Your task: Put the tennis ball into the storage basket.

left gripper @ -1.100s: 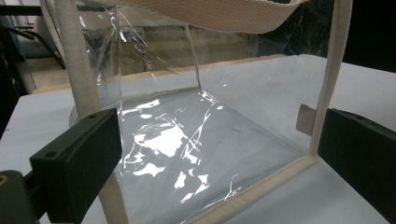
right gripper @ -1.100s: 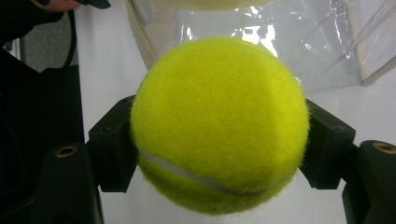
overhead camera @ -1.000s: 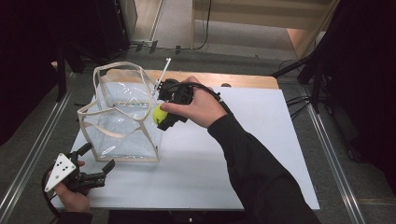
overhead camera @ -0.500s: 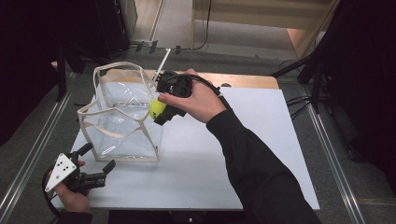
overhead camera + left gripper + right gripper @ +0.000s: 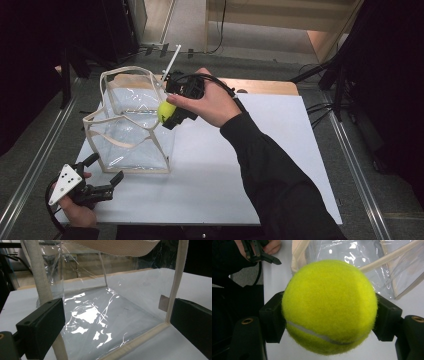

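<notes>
A clear plastic bag [image 5: 130, 125] with beige webbing trim stands open-topped on the left half of the white table [image 5: 260, 165]. My right gripper [image 5: 170, 112] is shut on a yellow-green tennis ball [image 5: 166, 111] and holds it in the air at the bag's right top edge. In the right gripper view the ball [image 5: 329, 302] sits squeezed between both pads of that gripper [image 5: 330, 320], with the bag [image 5: 372, 262] below. My left gripper [image 5: 102, 172] rests open at the table's front left corner, just in front of the bag. Its jaws [image 5: 117, 323] stand wide, facing the bag's wall [image 5: 100, 315].
A wooden strip [image 5: 265, 87] runs along the table's back edge. Metal floor rails flank the table at the left [image 5: 35, 160] and right [image 5: 350, 150]. Cables [image 5: 320, 107] trail off the back right. The table's right half is bare white board.
My right hand has lifted the ball a little higher and slightly left along the bag's top edge. The left gripper and the bag have stayed put.
</notes>
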{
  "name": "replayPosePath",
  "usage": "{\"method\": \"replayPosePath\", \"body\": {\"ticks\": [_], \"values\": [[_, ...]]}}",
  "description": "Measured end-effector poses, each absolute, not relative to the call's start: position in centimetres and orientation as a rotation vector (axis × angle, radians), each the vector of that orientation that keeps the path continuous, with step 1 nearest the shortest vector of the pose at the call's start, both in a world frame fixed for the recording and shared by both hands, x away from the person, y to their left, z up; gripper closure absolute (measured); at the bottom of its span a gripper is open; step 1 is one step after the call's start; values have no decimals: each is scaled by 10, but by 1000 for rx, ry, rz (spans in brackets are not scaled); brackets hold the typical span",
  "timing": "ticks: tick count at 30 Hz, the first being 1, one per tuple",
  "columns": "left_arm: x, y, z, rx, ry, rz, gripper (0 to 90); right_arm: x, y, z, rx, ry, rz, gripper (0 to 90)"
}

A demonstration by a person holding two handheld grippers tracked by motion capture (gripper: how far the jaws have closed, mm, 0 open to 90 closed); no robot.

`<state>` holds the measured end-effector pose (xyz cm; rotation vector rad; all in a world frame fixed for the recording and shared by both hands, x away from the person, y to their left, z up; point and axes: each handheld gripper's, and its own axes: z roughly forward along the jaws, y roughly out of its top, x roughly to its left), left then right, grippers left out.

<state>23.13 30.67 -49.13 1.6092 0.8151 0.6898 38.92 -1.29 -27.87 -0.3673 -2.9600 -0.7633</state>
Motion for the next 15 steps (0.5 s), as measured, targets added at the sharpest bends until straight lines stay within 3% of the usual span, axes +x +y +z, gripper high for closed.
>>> {"method": "replayPosePath", "body": {"ticks": [15], "values": [[231,307,-491,1615,813,691,0,395,4,-265,-325,-2981,-769,240]]}}
